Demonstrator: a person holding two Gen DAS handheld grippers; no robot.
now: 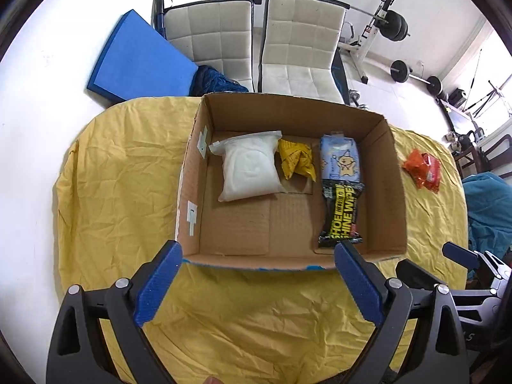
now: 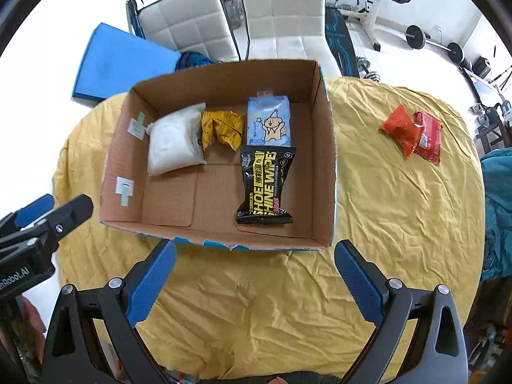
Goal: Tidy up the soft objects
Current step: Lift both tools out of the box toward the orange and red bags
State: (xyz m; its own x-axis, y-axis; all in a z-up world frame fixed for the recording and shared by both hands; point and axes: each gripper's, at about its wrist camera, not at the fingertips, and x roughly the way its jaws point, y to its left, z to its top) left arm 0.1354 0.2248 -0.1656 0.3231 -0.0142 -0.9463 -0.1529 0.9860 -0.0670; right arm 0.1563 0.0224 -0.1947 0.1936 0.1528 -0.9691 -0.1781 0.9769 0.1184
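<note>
The left gripper (image 1: 257,283) had its blue fingers (image 1: 158,283) spread wide and empty, hovering over the yellow cloth (image 1: 112,192) just before the near wall of the box (image 1: 192,172). The right gripper (image 2: 256,283) was likewise released, its fingers (image 2: 358,283) apart with nothing between them, near the box's front right corner.

Inside the box lay four soft packs: a white pouch (image 2: 174,142) at the back left, a crumpled yellow packet (image 2: 220,128) just beside it, a blue tissue pack (image 2: 270,121) to the right, and a black wipes pack (image 2: 265,185) touching the tissue pack's near end. The near left floor of the box was bare.

Out on the bench, well apart from the box on the right, two red packets (image 2: 412,134) overlapped each other. By the look of it, most of the sorting was done; those two remained to be boxed, likely by the right gripper, being nearer.
</note>
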